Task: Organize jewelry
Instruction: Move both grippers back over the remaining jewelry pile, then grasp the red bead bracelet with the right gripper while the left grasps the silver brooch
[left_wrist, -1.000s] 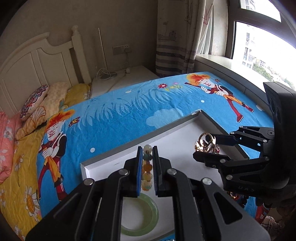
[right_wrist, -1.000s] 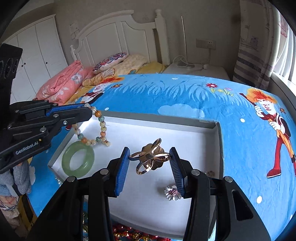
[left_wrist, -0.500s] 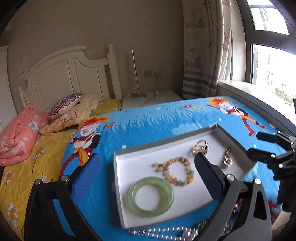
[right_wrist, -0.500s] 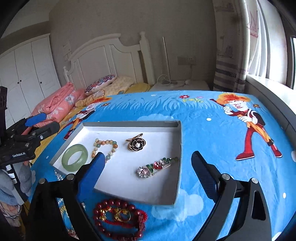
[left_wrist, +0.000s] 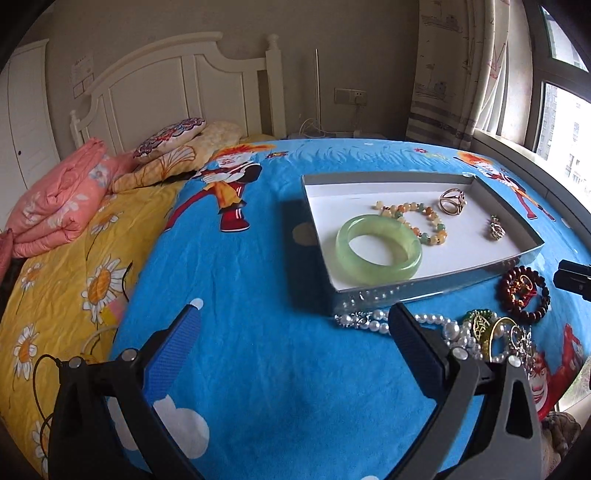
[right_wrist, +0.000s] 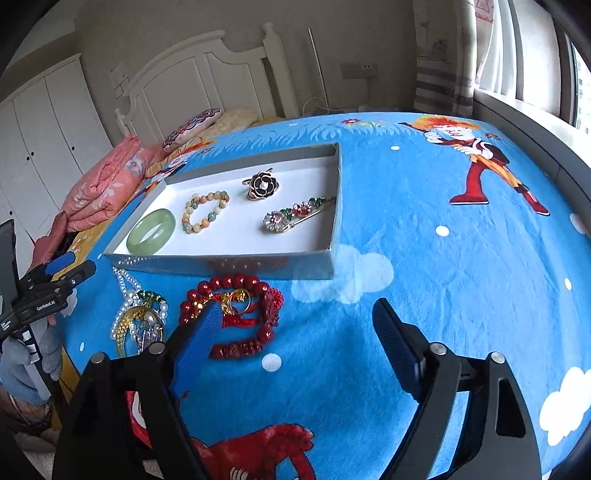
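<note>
Blue bedspread (right_wrist: 424, 240) carries white tray (right_wrist: 334, 206), frame centre; red bead bracelet (right_wrist: 236, 314), pearl necklace (left_wrist: 424, 321) lie loose below. Left gripper (left_wrist: 291, 332) jaws spread, empty. Right gripper (right_wrist: 291, 332) jaws closing, empty. Risk: tangled pile snags, drags neighbours.

A shallow grey tray (right_wrist: 236, 264) with a white floor sits on the blue bedspread. Inside lie a green jade bangle (right_wrist: 151, 231), a pastel bead bracelet (right_wrist: 204, 211), a black flower ring (right_wrist: 261, 185) and a jewelled hairpin (right_wrist: 295, 215). Just in front, loose, lie a pearl necklace (left_wrist: 424, 320) and a red bead bracelet (right_wrist: 236, 314).
</note>
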